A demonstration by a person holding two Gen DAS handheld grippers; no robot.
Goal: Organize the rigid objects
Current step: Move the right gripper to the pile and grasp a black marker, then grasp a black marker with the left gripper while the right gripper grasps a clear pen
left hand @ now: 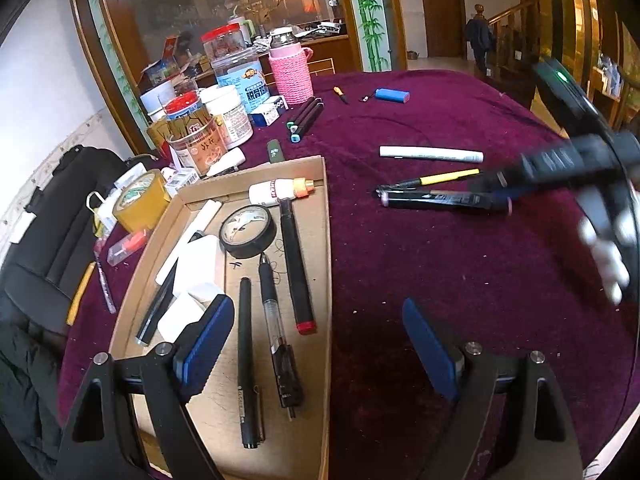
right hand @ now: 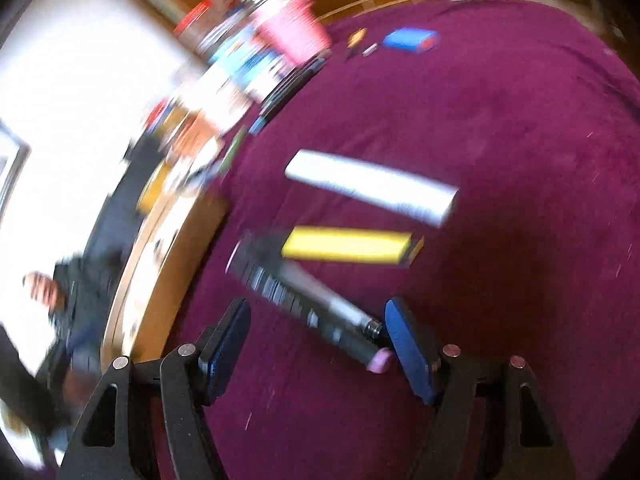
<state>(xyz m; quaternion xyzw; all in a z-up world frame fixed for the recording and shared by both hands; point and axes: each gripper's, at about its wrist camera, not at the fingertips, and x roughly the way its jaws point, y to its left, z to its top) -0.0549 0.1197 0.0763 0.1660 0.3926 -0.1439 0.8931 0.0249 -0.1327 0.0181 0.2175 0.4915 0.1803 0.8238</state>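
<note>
A cardboard tray point(left hand: 320, 208) on the purple cloth holds several pens, a black tape roll point(left hand: 248, 231), a white bottle point(left hand: 280, 191) and white blocks. My left gripper point(left hand: 320, 344) is open and empty above the tray's near right edge. On the cloth to the right lie a white marker point(left hand: 431, 153), a yellow pen point(left hand: 444, 177) and a black marker with pink ends point(left hand: 440, 200). My right gripper point(right hand: 316, 340) is open and low over that black marker point(right hand: 304, 304), whose near end lies by the right finger. The right wrist view is blurred. The right gripper also shows in the left view point(left hand: 496, 194).
Jars, a pink knitted cup point(left hand: 290, 74), boxes and a yellow tape roll point(left hand: 142, 200) crowd the table's far left. Three markers point(left hand: 306, 120), a blue battery point(left hand: 392, 95) and a small orange screwdriver point(left hand: 340, 94) lie further back. A black bag point(left hand: 60, 216) sits at the left.
</note>
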